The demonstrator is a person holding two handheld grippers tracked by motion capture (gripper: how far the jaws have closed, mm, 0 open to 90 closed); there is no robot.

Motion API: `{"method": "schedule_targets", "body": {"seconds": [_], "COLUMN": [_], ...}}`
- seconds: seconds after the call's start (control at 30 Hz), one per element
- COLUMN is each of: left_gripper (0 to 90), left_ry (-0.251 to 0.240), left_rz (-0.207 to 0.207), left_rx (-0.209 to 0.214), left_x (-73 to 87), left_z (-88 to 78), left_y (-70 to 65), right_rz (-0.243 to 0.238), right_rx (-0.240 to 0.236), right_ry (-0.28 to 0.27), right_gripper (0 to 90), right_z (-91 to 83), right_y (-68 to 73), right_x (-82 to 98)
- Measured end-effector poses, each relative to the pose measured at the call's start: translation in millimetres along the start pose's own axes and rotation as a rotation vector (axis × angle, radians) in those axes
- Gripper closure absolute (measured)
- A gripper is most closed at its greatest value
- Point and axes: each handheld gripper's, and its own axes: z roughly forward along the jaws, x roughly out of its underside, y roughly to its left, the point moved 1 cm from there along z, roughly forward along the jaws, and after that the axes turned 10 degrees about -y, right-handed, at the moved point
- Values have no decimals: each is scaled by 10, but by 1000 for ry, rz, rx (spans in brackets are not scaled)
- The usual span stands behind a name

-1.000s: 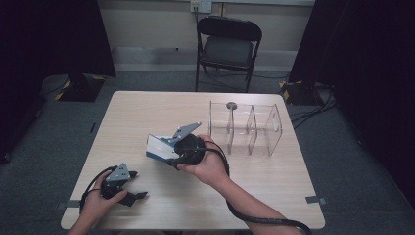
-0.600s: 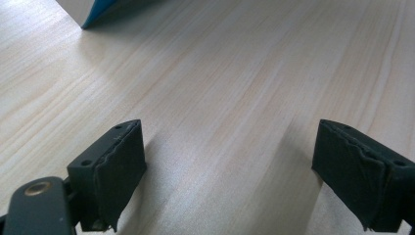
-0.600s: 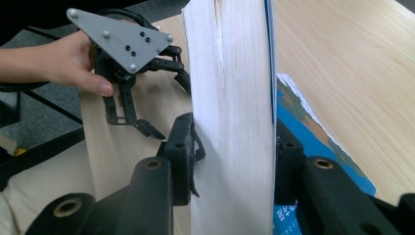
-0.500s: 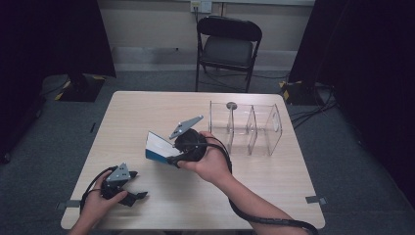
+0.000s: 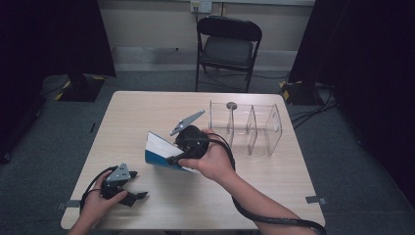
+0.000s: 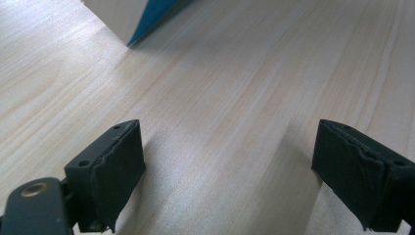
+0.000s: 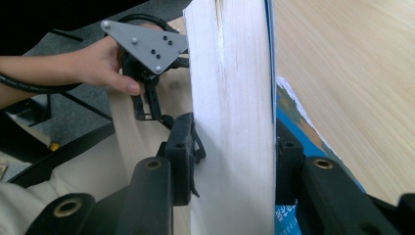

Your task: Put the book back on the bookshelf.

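Lifted since the earlier frame, the book [image 5: 161,152] tilts higher, clamped in the right gripper [image 5: 172,159]; left gripper [image 5: 139,197] rests wide, empty, on the table [image 5: 274,186].

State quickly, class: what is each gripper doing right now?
Left gripper: open, holding nothing, low over the table.
Right gripper: shut on the book, gripping it across its page edges.

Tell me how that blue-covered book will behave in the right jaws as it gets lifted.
The book looks thick, with the right gripper shut across its page block, so it is probably stiff and fairly heavy. Only one end is clamped, so the free end may sag. The glossy-looking blue cover could slip.
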Motion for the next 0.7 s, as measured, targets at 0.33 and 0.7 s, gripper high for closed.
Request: {"method": "schedule_targets", "body": {"seconds": [0.33, 0.7], "left_gripper": [112, 112], "left_ry": [7, 7], "left_rz": [1, 1], "left_rx": [7, 7], "left_x": [-2, -2], "left_z": [-6, -6], "left_y": [2, 2], "right_rz": [30, 40], "right_rx": [-32, -51], "right_ry": [27, 88], "right_gripper": [617, 616], "right_z": [-57, -43], "right_y": [51, -40], "right_x": [-35, -182]}}
